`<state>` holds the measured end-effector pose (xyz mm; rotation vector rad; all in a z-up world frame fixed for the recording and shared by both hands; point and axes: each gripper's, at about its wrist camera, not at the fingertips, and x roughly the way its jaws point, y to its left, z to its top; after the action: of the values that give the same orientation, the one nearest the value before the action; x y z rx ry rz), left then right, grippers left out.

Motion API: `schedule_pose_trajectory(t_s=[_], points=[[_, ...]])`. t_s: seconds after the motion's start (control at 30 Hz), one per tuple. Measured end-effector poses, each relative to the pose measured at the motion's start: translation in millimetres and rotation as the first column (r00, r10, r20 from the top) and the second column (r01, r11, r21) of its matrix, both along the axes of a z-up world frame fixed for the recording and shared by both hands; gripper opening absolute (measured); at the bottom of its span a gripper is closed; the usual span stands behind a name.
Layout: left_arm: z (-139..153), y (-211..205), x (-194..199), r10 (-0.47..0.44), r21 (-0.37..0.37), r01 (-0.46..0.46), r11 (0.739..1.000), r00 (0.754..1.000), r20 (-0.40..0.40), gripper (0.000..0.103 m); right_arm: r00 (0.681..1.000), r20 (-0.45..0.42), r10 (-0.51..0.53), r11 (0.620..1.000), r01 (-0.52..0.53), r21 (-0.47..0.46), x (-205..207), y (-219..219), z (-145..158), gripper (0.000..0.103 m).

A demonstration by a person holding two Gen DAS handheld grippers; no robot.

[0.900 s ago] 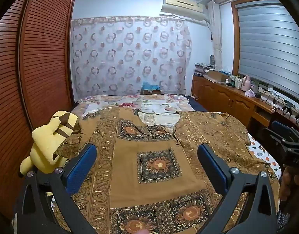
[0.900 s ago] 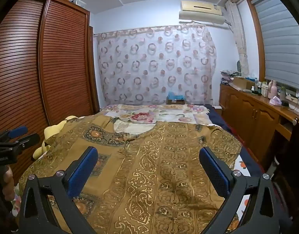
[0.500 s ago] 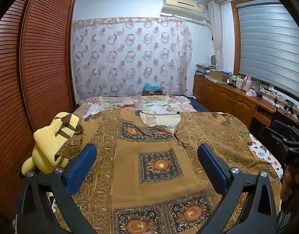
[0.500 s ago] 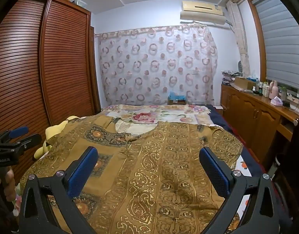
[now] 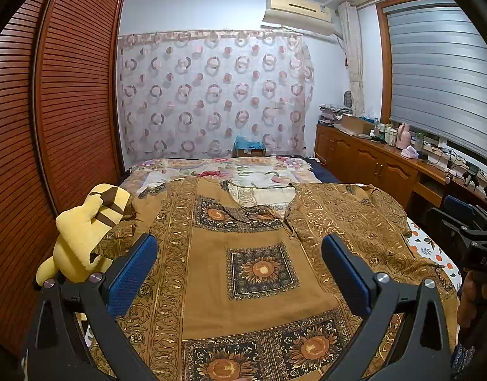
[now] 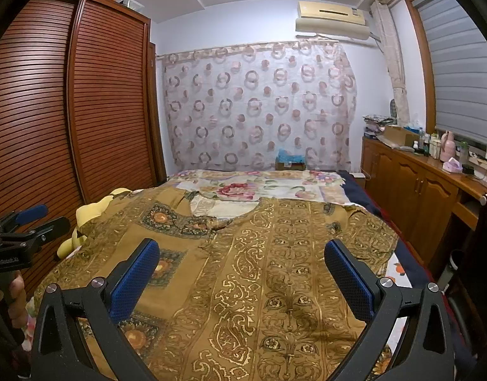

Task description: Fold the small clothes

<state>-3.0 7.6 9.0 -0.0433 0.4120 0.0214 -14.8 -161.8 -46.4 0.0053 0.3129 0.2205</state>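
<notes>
A brown and gold patterned garment (image 5: 262,254) lies spread flat across the bed, neckline toward the far end; it also fills the right wrist view (image 6: 275,270). My left gripper (image 5: 240,266) is open and empty, held above the garment's near middle. My right gripper (image 6: 241,270) is open and empty, above the garment's right half. The right gripper shows at the right edge of the left wrist view (image 5: 468,231). The left gripper shows at the left edge of the right wrist view (image 6: 24,225).
A yellow plush toy (image 5: 84,231) sits at the bed's left edge by the slatted wardrobe (image 5: 53,127). A floral blanket (image 5: 237,171) covers the far end. A wooden counter (image 5: 386,165) with bottles runs along the right wall.
Both grippers have tilted up slightly, so the bed sits a little lower in both views. The jaws stay open and the garment has not moved.
</notes>
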Motion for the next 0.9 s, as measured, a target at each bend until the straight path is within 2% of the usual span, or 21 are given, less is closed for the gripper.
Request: schedule_pose_trajectory(t_s=[0.9], points=[[4.3, 8.7, 0.4, 0.000, 0.009, 0.000, 1.000, 1.000, 0.008, 0.103, 1.000, -0.003, 0.002, 1.000, -0.002, 0.002, -0.7, 0.8, 1.0, 0.103]])
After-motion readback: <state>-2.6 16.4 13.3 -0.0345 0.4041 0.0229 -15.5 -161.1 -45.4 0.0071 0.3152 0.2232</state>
